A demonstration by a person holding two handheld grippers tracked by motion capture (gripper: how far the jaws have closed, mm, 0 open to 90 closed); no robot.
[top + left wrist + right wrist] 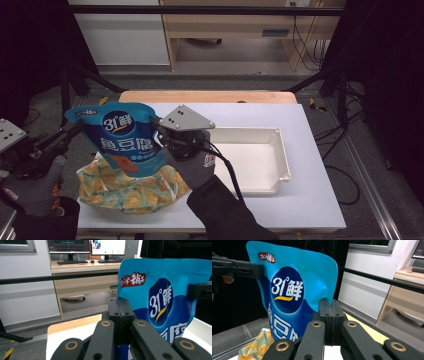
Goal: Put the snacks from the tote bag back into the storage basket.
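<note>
A blue snack pouch with white lettering hangs upright above the table's left part, held by both side edges. My left gripper is shut on its left edge; in the left gripper view the jaws pinch the pouch at its seam. My right gripper, under a grey three-cornered plate, is shut on the right edge. The right gripper view has its jaws closed on the pouch. The other gripper's black jaw clamps the far edge.
A yellow patterned packet lies on the white table under the pouch. An empty white tray stands to the right of my right hand. Desks, monitors and cables stand beyond the table.
</note>
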